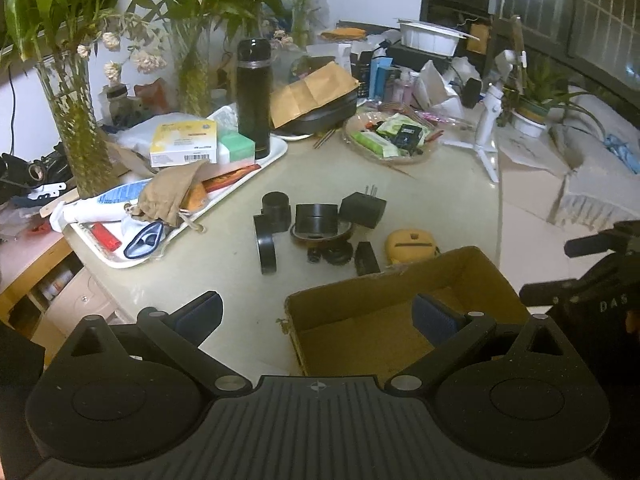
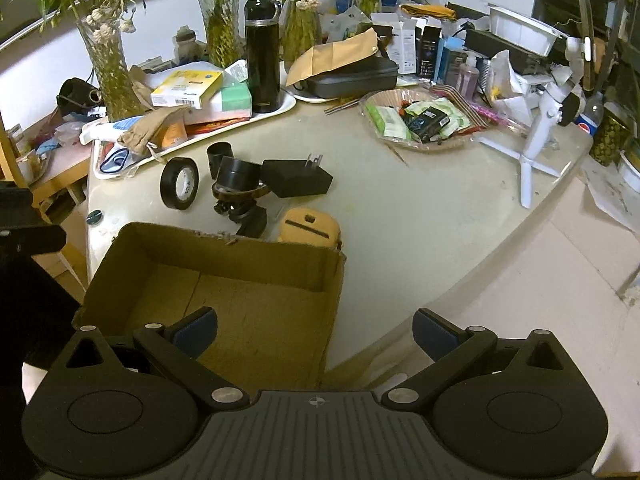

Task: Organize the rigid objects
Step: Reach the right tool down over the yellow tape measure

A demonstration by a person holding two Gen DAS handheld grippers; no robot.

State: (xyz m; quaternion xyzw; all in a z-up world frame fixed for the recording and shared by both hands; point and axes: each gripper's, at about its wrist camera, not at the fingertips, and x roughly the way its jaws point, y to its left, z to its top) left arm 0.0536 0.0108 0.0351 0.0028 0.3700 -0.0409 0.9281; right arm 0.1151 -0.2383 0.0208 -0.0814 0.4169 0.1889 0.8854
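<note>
An empty brown cardboard box (image 1: 384,312) (image 2: 224,300) sits at the table's near edge. Beyond it lies a cluster of rigid items: a black tape roll (image 1: 266,250) (image 2: 179,183), a small black cup (image 1: 276,210) (image 2: 219,154), a black cylinder on a brown dish (image 1: 318,220) (image 2: 238,178), a black plug adapter (image 1: 362,208) (image 2: 298,178), a small black block (image 1: 366,258) (image 2: 254,220) and a yellow case (image 1: 410,246) (image 2: 308,226). My left gripper (image 1: 318,316) is open, over the box's left wall. My right gripper (image 2: 316,334) is open, over the box's right wall.
A white tray (image 1: 248,168) (image 2: 280,110) holds a black flask (image 1: 253,96) (image 2: 262,54), boxes and a cloth pouch. A basket of packets (image 1: 390,138) (image 2: 420,120) and a white tripod (image 1: 486,120) (image 2: 536,136) stand at right. Plant vases (image 1: 76,120) line the back.
</note>
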